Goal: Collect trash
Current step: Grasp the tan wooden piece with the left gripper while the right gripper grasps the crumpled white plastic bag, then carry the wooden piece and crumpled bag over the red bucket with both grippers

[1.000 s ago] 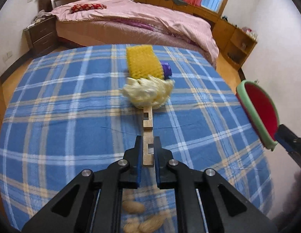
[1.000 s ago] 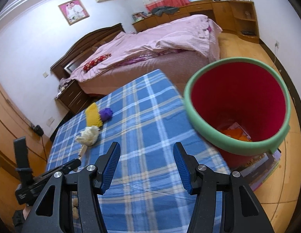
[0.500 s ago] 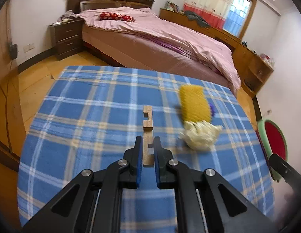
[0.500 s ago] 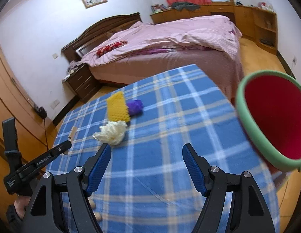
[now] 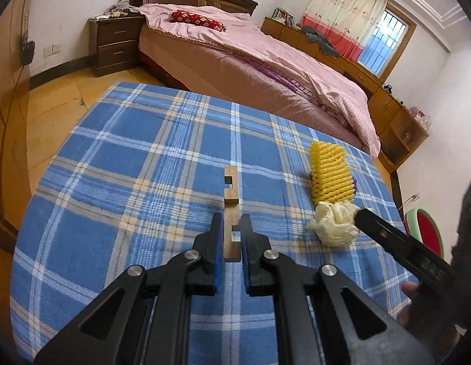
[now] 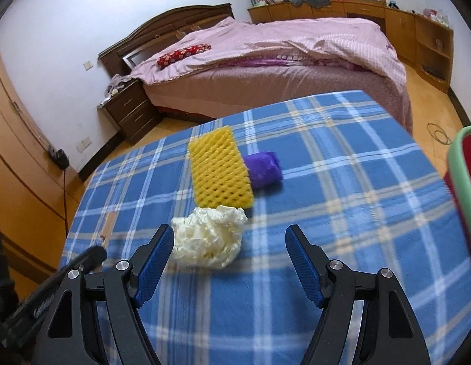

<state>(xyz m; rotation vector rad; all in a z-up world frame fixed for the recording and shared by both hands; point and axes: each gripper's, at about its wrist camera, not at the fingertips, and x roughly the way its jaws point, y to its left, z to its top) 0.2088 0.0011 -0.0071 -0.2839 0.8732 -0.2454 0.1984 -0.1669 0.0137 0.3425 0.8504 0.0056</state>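
We counted two tongs. The left tongs (image 5: 231, 237) were clenched on one notched wooden strip (image 5: 230, 194), gripping its near end between the blue pads; the strip stuck out forward over the counter (image 5: 129, 164), and we could not tell whether its far end touched the cloth. The right tongs (image 6: 229, 252) stood wide apart and held nothing; their jaws had just been opening. The crumpled cream plastic bag (image 6: 209, 237) lay just ahead of them, toward the left finger (image 6: 153, 258), and we could not tell whether that pad touched it.

Loose trash on the blue plaid counter, counted: one cream bag, one yellow foam net sleeve (image 6: 218, 170), one purple wad (image 6: 263, 168). The bag lay at the sleeve's near end, touching or almost so. The purple wad sat against the sleeve's right side in the right wrist view; in the left wrist view only a sliver of it showed behind the sleeve.

One red bin with a green rim (image 6: 465, 188) stood off the counter's right edge, well apart from the three items.

Beyond the counter: one bed (image 5: 266, 60) with a pink cover, one nightstand (image 5: 113, 42) beside it.
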